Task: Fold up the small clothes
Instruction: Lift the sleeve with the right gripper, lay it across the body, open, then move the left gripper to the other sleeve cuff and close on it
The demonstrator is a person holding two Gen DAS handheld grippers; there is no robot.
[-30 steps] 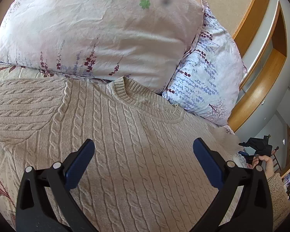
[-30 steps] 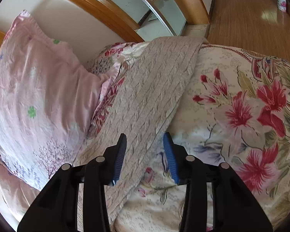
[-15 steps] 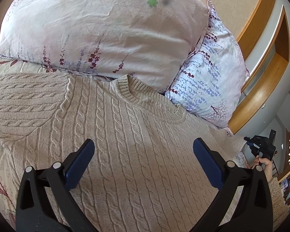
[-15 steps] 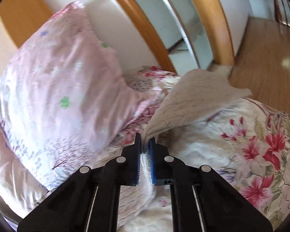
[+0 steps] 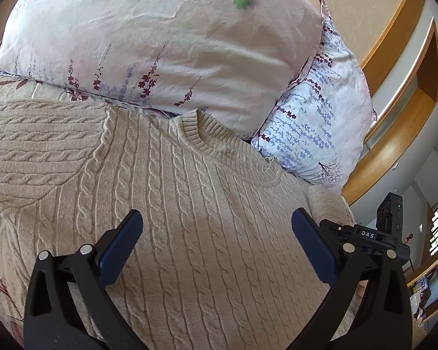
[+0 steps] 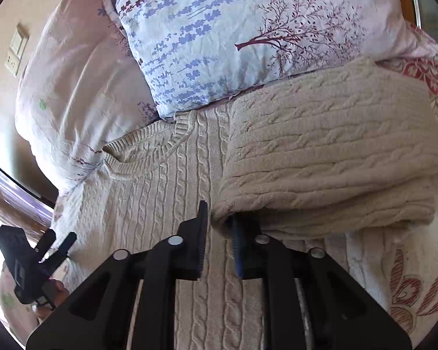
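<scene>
A beige cable-knit sweater (image 5: 195, 221) lies flat on the bed with its collar (image 5: 227, 151) toward the pillows. My left gripper (image 5: 216, 248) is open and empty, hovering over the sweater's chest. My right gripper (image 6: 219, 242) has its jaws slightly apart at the edge of the sweater's sleeve (image 6: 330, 157), which is folded over onto the body (image 6: 166, 204). The sleeve cloth lies against the right finger. The right gripper also shows at the right edge of the left wrist view (image 5: 362, 236), and the left one at the lower left of the right wrist view (image 6: 52, 248).
Two floral pillows stand behind the collar, a pink one (image 5: 160, 43) and a bluish one (image 5: 321, 122). A flowered bedspread (image 6: 417, 285) lies under the sweater. A wooden bed frame (image 5: 400, 134) runs along the right.
My right gripper carried the sleeve from the bed's edge across onto the sweater's body and its jaws have parted slightly. My left gripper stayed open and drifted a little lower.
</scene>
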